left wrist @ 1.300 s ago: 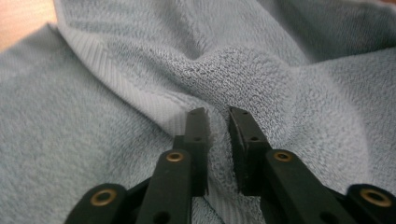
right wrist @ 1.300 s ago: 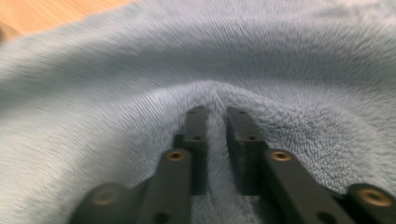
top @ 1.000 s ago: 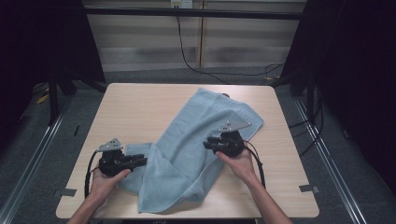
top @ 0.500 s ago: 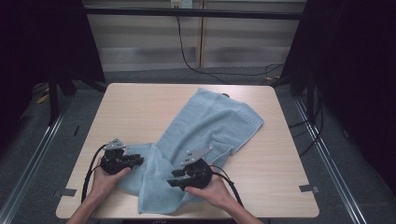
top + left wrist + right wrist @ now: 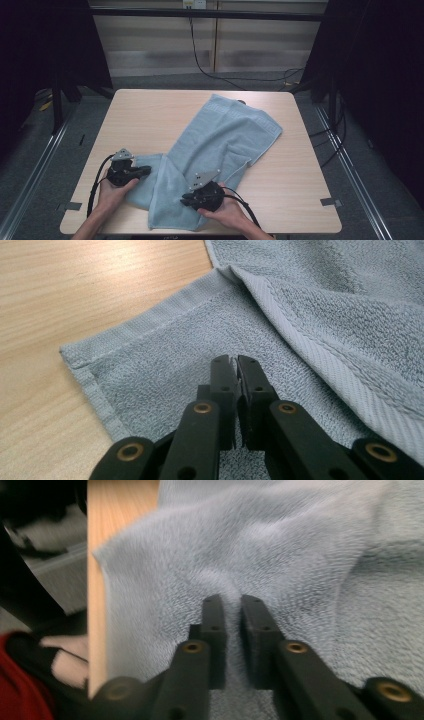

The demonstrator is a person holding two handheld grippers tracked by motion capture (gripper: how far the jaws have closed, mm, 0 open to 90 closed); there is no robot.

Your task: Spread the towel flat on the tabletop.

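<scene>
Left hand-held gripper [image 5: 236,360] pressed together over the blue towel [image 5: 225,145]; right hand-held gripper [image 5: 232,600] pinching a towel fold near the table [image 5: 150,115] edge.

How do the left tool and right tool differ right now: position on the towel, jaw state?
The left tool sits at the towel's near-left corner; the right tool lies farther right, on the near folded part. Left jaws look pressed together; right jaws show a narrow gap, with pile puckered between. Both rest low on the towel.
</scene>
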